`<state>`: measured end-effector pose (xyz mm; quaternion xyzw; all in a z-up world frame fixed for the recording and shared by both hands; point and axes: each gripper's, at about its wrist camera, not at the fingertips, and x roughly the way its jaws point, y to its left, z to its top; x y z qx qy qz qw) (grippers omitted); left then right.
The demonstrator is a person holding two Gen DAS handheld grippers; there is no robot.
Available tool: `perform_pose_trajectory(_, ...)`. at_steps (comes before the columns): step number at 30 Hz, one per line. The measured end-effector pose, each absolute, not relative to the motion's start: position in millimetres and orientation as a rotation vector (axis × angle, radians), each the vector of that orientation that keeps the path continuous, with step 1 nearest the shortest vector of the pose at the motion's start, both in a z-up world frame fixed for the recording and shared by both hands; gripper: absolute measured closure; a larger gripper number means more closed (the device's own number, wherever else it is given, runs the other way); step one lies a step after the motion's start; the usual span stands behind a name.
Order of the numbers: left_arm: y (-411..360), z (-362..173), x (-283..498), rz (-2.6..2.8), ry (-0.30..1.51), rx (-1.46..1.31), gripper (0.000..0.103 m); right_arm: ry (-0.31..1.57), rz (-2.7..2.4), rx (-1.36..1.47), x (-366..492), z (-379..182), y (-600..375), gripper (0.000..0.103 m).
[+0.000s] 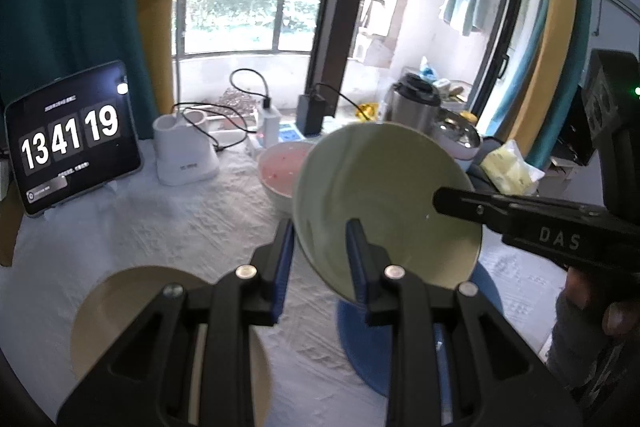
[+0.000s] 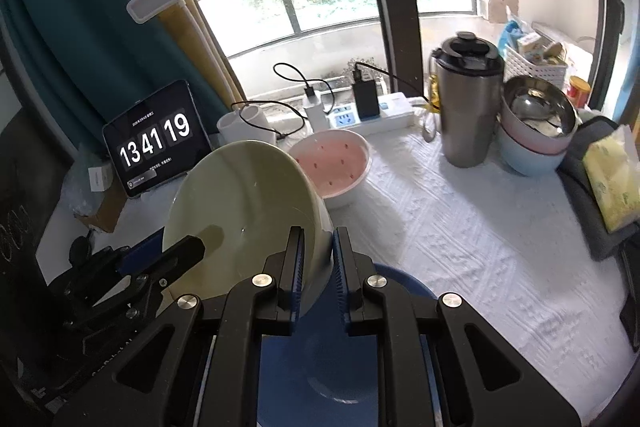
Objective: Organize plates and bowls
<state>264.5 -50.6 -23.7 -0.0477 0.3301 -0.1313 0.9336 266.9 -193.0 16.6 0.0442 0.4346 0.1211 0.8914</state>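
Observation:
A pale green bowl (image 1: 384, 195) hangs tilted above a blue plate (image 1: 360, 343), held from two sides. My left gripper (image 1: 320, 243) is shut on its near rim, one finger inside and one outside. My right gripper (image 1: 440, 201) reaches in from the right and pinches the opposite rim. In the right wrist view the right gripper (image 2: 318, 251) clamps the green bowl (image 2: 240, 203) by its wall, the left gripper (image 2: 192, 247) grips the far side, and the blue plate (image 2: 332, 367) lies below. A pink bowl (image 1: 280, 167) stands just behind, and a beige plate (image 1: 132, 307) lies at the lower left.
White cloth covers the table. A tablet clock (image 1: 72, 139) and a white lamp base (image 1: 184, 155) stand at the back left. A steel tumbler (image 2: 468, 107), stacked bowls with a steel one on top (image 2: 536, 123) and a yellow tissue pack (image 2: 612, 179) sit at the right. Chargers and a power strip (image 2: 384, 111) line the window sill.

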Motion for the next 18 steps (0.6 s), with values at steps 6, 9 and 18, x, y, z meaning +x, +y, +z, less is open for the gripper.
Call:
perform_pose_trajectory(6, -73, -26, 255, -0.304, 0.695, -0.076, 0.076, 0.906, 0.222, 0.102, 251, 17, -218, 0.087)
perform_pose_trajectory(9, -82, -31, 251, -0.314, 0.709, -0.067, 0.076, 0.912, 0.213, 0.1, 246, 14, -225, 0.087)
perform_pose_trajectory(18, -92, -52, 243, -0.328, 0.769, -0.056, 0.076, 0.979, 0.206, 0.108, 237, -10, -239, 0.087)
